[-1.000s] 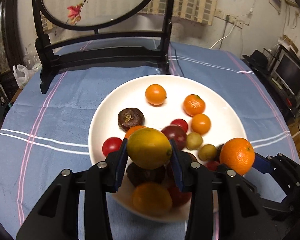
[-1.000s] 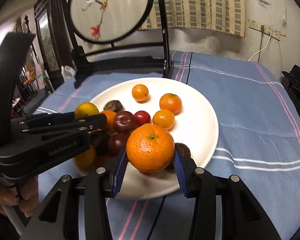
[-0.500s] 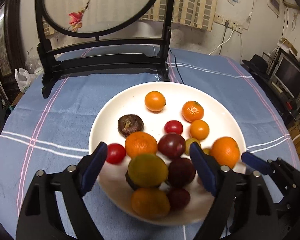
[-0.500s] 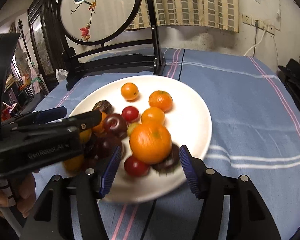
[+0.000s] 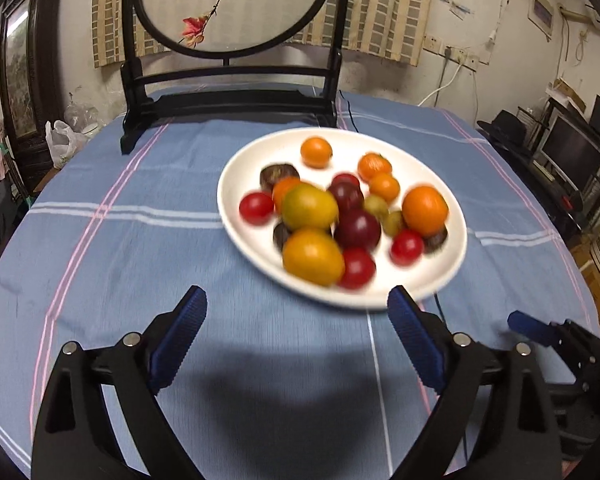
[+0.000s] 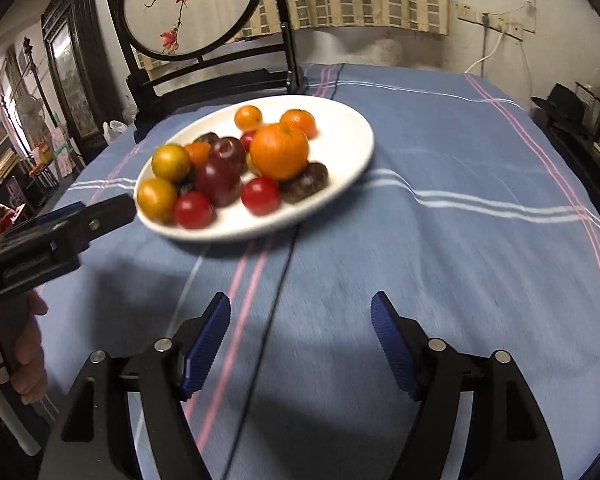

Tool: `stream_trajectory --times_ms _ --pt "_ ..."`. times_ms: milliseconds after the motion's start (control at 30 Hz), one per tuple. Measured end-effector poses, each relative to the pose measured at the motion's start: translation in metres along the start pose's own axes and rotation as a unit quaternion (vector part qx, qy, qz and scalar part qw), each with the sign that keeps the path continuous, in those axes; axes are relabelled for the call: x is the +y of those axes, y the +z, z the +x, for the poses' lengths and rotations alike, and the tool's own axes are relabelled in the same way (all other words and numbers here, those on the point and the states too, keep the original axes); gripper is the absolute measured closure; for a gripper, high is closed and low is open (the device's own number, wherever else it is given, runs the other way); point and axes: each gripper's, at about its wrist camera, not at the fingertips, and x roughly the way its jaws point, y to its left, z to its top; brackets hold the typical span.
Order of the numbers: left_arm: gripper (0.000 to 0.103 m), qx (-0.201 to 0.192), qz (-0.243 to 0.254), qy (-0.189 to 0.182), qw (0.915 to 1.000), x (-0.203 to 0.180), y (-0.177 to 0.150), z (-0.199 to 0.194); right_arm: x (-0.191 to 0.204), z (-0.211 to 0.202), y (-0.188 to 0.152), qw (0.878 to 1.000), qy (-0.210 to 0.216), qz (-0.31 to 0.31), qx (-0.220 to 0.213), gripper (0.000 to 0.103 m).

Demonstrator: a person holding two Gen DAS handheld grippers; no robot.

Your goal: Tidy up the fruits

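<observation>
The lemon (image 5: 309,206) and orange (image 5: 425,210), clamped a second ago, have been released onto the white plate (image 5: 440,280) at frame centre. The left gripper (image 5: 296,330) and right gripper (image 6: 300,338) are spread wide, empty and drawn back; organizing seems finished, though blur obscures detail.

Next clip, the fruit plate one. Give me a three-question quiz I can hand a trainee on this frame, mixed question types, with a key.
1. True or false: the left gripper is shut on a fruit.
2. Multiple choice: where does the big orange sit? A) on the blue tablecloth B) on the white plate among the other fruit C) between the right gripper's fingers
3. Fill in: the right gripper hangs over the ____, short of the plate.

Key:
1. False; both its fingers stand wide apart with nothing between them.
2. B
3. tablecloth
</observation>
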Motion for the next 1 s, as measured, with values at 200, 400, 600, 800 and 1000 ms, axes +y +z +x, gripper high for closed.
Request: stream_trajectory --times_ms 200,400,600,800,1000 --pt "0.012 -0.003 0.012 0.004 0.9999 -0.005 -0.032 -0.009 -0.003 -0.010 -0.017 1.000 0.011 0.011 -0.016 0.029" --pt "0.009 -0.026 0.037 0.002 0.9990 -0.014 -0.038 -0.019 0.003 -0.015 -0.022 0.999 -0.015 -0.015 -0.039 0.022" --pt "0.009 0.004 0.031 -0.005 0.9995 -0.011 -0.041 -0.006 0.004 -0.012 -0.022 0.997 -0.048 -0.039 -0.036 0.018" --pt "0.009 0.031 0.020 0.008 0.9993 -0.006 -0.044 0.008 0.004 -0.004 -0.024 0.998 -0.056 -0.038 -0.010 0.014" --pt "0.009 0.060 0.012 0.021 0.9979 -0.001 -0.049 0.020 -0.005 0.005 -0.025 0.999 -0.049 -0.016 0.013 0.014"
